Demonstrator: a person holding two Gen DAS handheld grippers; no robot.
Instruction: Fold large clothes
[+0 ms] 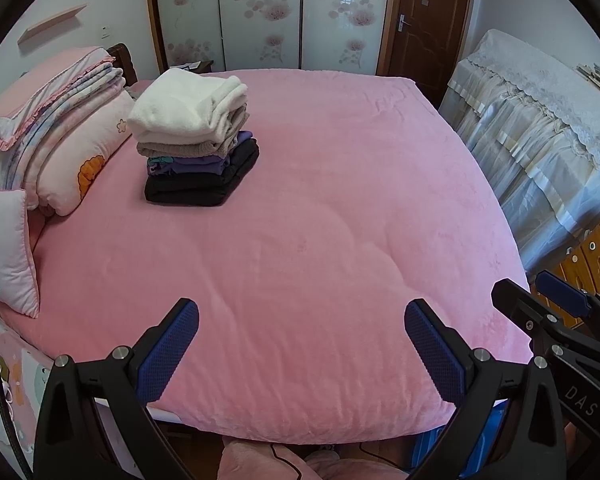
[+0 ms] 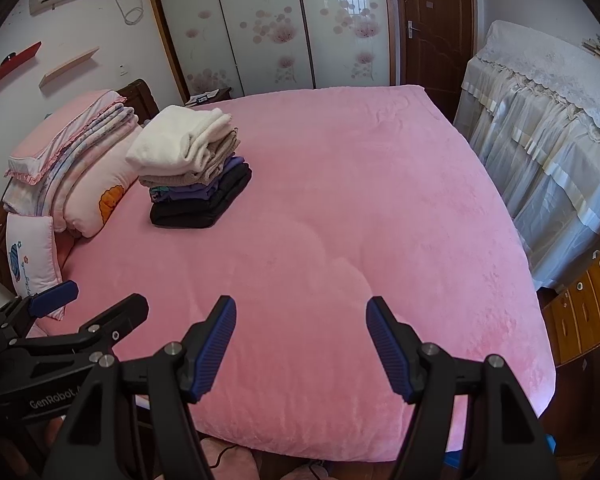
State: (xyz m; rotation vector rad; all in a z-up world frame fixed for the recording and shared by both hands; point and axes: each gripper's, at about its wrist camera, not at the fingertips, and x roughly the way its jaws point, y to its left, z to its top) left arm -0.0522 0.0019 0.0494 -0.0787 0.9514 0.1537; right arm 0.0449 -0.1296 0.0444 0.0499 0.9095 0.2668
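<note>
Stack of folded clothes [image 1: 196,140] — white top, black bottom, neat.

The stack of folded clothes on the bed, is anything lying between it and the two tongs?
Nothing visible does. Only bare pink blanket lies between the stack of folded clothes and the open left tongs and right tongs.

Pink bedspread [image 1: 340,200]; pillows [image 1: 80,152] left; wardrobe [image 1: 260,12], brown door [image 1: 428,20] behind.

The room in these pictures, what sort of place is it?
Most likely a home bedroom: a large bed under a pink cover, pillows at its head, sliding wardrobe doors behind, and a stack of folded clothes on the bed.
</note>
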